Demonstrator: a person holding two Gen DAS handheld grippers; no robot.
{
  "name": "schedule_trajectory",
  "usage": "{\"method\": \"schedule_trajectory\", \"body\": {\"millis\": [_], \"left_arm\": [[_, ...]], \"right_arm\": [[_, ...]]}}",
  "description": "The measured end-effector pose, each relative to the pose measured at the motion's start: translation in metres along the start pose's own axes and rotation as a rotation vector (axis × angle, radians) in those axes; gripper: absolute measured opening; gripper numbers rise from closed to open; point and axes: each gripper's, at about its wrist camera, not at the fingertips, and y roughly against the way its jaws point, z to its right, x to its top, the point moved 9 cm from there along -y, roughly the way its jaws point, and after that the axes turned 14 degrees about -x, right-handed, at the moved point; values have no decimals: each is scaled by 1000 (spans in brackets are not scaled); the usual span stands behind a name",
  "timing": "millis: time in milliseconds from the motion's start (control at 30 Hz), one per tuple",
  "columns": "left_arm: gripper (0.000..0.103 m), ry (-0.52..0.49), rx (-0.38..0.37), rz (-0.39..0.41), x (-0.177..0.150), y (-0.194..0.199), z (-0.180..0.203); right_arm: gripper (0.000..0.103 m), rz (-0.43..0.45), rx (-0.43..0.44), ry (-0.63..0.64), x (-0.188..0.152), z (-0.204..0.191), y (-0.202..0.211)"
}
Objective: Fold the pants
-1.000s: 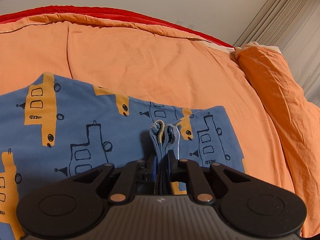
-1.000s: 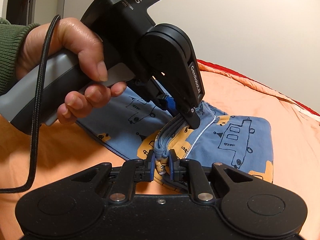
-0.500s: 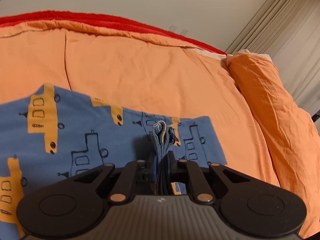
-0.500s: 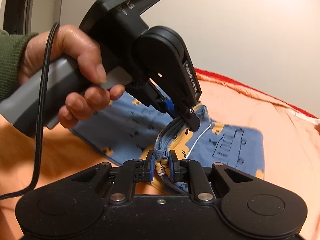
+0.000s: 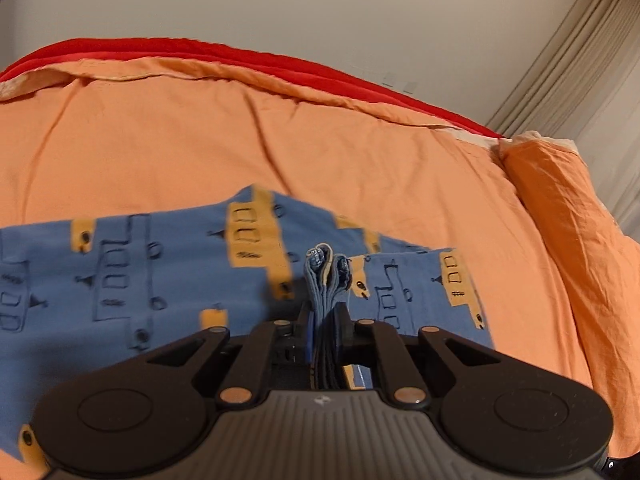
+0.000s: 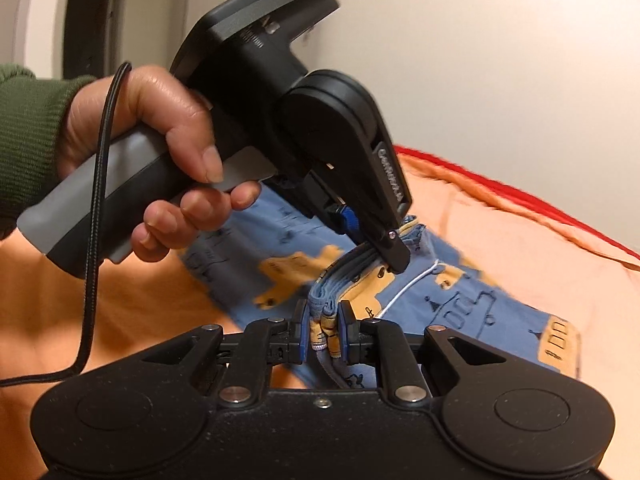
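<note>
Soft, light blue cotton pants (image 5: 168,280) are draping limply over the orange bed (image 5: 280,140), their bunched waistband edge being pinched by the closed left tool (image 5: 325,316) and closed right tool (image 6: 325,334), likely the firmest hold.

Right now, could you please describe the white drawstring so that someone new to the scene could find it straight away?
Start from the orange bedcover and find the blue pants with yellow vehicles printed on them, lying on it. Near the bunched waistband held by the left gripper and right gripper, the drawstring runs across the fabric. It is the only thin white cord there.
</note>
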Motion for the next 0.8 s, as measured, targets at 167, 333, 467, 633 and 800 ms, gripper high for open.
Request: {"method": "schedule_trajectory", "body": {"millis": [167, 333, 467, 633, 800], "left_arm": [[16, 39, 21, -21, -15, -8, -31], [28, 69, -17, 11, -14, 1, -35], [76, 20, 70, 114, -4, 15, -29], [94, -48, 209, 239, 4, -1, -13], [95, -66, 327, 270, -2, -21, -24]], "right_arm": [[22, -56, 17, 77, -11, -25, -22], [50, -3, 8, 118, -16, -18, -5], [80, 62, -189, 94, -28, 33, 12], [102, 118, -575, 105, -20, 118, 2], [102, 102, -656, 138, -21, 156, -52]]}}
